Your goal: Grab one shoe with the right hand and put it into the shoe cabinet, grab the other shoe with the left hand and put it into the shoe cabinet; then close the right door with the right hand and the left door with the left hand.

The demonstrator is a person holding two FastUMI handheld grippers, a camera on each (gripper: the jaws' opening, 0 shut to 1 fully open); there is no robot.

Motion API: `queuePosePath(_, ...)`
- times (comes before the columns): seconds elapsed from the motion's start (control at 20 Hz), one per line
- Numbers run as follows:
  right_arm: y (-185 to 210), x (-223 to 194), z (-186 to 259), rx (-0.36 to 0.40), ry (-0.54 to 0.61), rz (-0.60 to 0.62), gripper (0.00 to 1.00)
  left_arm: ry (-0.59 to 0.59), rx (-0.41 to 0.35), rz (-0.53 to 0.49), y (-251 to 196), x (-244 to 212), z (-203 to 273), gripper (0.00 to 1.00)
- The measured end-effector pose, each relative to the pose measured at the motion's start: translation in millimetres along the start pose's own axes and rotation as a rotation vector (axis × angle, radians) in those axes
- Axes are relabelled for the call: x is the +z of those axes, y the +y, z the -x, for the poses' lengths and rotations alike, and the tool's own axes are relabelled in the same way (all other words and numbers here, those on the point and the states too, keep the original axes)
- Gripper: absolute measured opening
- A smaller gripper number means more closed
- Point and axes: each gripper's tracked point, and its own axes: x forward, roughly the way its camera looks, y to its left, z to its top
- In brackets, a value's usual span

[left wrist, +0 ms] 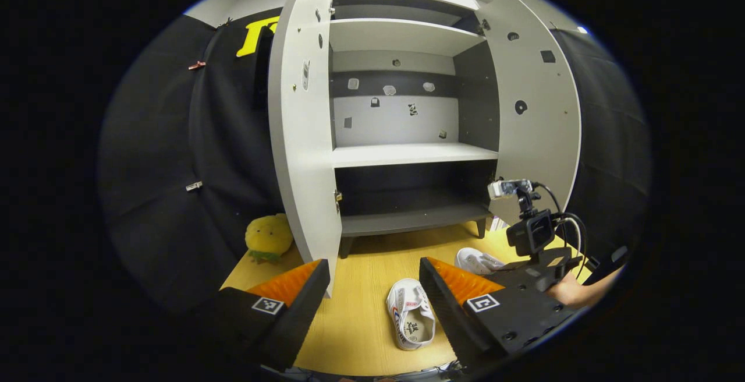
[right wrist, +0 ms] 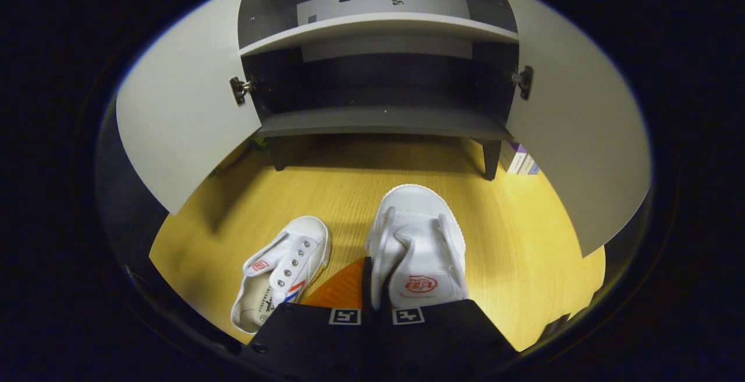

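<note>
**Right shoe gripped, cabinet open ahead**

I hold the right gripper (right wrist: 372, 297) closed on the first shoe (right wrist: 420, 242), jaws pinching its heel wall for the lift. The second shoe (right wrist: 285, 271) lies just left of them. My left gripper (left wrist: 372, 306) waits wide open. The shoe cabinet (right wrist: 378, 120) stands ahead. Tongue logo: red, unreadable.
</note>
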Motion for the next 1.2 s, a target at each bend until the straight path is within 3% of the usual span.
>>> queuePosePath(0.25,5.8,72.2,43.4,0.005,-0.099,-0.009,0.05,-0.032,0.0,0.013,-2.3,5.5,2.9,0.98)
queuePosePath(0.7,30.1,217.5,100.2,0.084,-0.335,-0.049,0.05,-0.125,0.002,0.049,-5.7,41.8,-4.5,0.98)
queuePosePath(1.2,18.3,350.6,64.8,0.055,-0.466,-0.031,0.05,-0.162,0.032,0.083,-2.4,62.9,-8.0,0.98)
